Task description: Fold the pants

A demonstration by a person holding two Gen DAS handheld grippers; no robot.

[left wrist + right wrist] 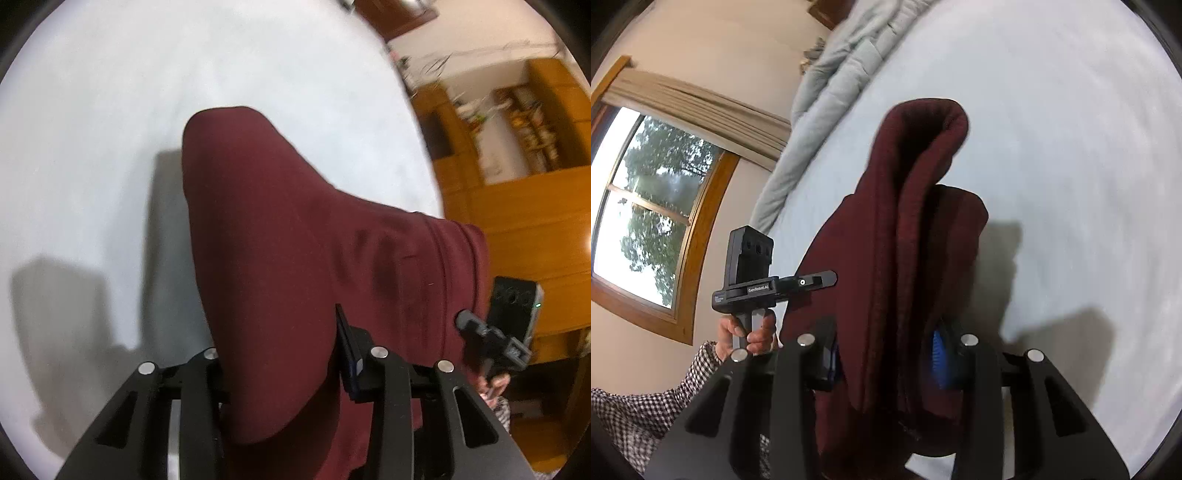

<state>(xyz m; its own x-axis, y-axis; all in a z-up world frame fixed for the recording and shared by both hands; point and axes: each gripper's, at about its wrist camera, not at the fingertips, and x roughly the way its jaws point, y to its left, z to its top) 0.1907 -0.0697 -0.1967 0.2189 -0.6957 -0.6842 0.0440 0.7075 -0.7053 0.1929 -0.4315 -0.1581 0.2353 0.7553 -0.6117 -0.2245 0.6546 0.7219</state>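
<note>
The dark red pants [295,240] are hanging in the grip of both grippers above a pale bed sheet [110,129]. In the left wrist view, the left gripper [284,358] is pinching a thick bunch of the cloth, with its 2 fingers pressing on either side of the fabric, and the pants are stretching ahead of the fingers in a broad rounded fold whose far end is reaching down toward the sheet. To the right of those fingers the other handheld tool is showing beside the cloth's edge. In the right wrist view, the right gripper [886,358] is clamping several stacked layers of the pants between its blue pads [938,354], and the cloth is rising ahead of the fingers as a narrow upright roll. Left of these fingers, a hand [750,332] in a checked sleeve [646,406] is gripping the left tool's handle, with a window [646,206] behind it and a rumpled grey blanket [842,66] lying at the sheet's far edge.
</note>
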